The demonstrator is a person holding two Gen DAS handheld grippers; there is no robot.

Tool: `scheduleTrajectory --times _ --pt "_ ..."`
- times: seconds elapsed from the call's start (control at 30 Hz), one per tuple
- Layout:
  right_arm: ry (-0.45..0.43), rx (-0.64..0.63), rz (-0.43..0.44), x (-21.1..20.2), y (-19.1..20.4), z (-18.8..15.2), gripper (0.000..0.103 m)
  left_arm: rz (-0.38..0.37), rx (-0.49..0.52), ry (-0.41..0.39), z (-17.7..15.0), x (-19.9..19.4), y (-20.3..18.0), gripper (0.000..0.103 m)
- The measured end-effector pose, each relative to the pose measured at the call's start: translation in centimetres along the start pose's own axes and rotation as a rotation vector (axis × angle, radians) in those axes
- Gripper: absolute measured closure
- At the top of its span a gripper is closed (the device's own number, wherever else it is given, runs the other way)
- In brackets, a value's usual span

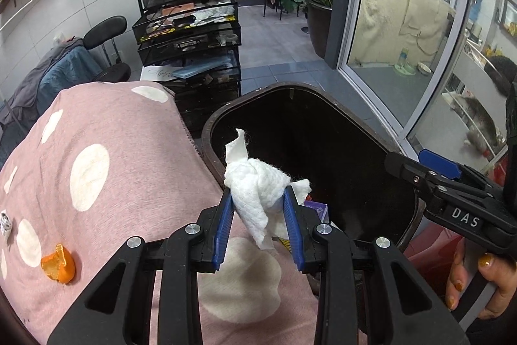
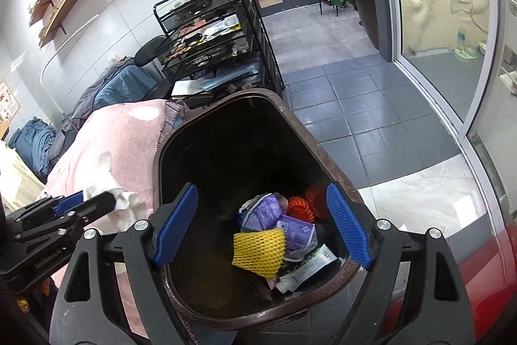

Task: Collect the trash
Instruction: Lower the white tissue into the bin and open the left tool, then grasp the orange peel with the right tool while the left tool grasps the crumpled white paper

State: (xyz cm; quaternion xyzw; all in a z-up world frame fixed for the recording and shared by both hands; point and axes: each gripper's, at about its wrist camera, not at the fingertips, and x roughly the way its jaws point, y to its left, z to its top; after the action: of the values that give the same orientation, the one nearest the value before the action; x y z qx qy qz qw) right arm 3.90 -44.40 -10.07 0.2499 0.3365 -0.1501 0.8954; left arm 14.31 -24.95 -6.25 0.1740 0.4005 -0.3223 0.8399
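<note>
My left gripper (image 1: pixel 258 193) is shut on a crumpled white tissue (image 1: pixel 255 180), held over the near rim of a dark brown trash bin (image 1: pixel 206 134). An orange peel (image 1: pixel 59 264) and a small crumpled wrapper (image 1: pixel 5 222) lie on the pink polka-dot cloth (image 1: pixel 113 151) to the left. My right gripper (image 2: pixel 262 188) stands open above the bin (image 2: pixel 161 151), nothing between its pads. Inside lie a yellow foam net (image 2: pixel 258 251), purple wrappers (image 2: pixel 274 212) and an orange net (image 2: pixel 300 206). In the right wrist view the left gripper (image 2: pixel 97 198) holds the tissue (image 2: pixel 124 199) beside the bin's left rim.
A black mesh trolley (image 1: pixel 187 31) loaded with bottles stands behind the bin. A chair draped in clothes (image 1: pixel 64 67) is at the left. A potted plant (image 1: pixel 316 5) and a glass sliding door (image 1: pixel 404 54) are on the right. A hand (image 1: pixel 468 274) grips the right tool.
</note>
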Motion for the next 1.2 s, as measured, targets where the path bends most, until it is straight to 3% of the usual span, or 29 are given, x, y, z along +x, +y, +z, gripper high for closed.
scheduleTrajectory --times 0.07,0.17,0.23,0.4,0.63,0.9,1.2 --pt "-0.002 0.006 -0.008 0.0 -0.3 0.1 0.021 0.003 0.012 0.003 0.1 0.3 -0.2 0.071" --pt "-0.004 0.013 -0.018 0.0 -0.5 0.1 0.021 0.011 0.031 0.016 0.1 0.7 -0.5 0.062" --pt "-0.002 0.021 -0.023 0.1 -0.8 0.2 0.020 0.009 0.039 0.021 0.1 0.9 -0.6 0.038" --pt "-0.006 0.029 -0.028 0.1 -0.9 0.2 0.020 0.003 0.041 0.004 0.1 0.9 -0.6 0.020" --pt "-0.038 0.008 -0.016 -0.8 -0.3 0.4 0.019 0.007 0.039 -0.026 0.0 0.3 -0.7 0.013" --pt "-0.048 -0.048 0.019 -1.2 1.8 0.8 0.018 0.055 0.039 -0.129 -0.7 -3.6 0.2 0.009" --pt "0.001 -0.179 0.125 -0.3 7.5 0.6 0.017 0.118 -0.038 -0.195 -3.4 -7.8 4.0 0.007"
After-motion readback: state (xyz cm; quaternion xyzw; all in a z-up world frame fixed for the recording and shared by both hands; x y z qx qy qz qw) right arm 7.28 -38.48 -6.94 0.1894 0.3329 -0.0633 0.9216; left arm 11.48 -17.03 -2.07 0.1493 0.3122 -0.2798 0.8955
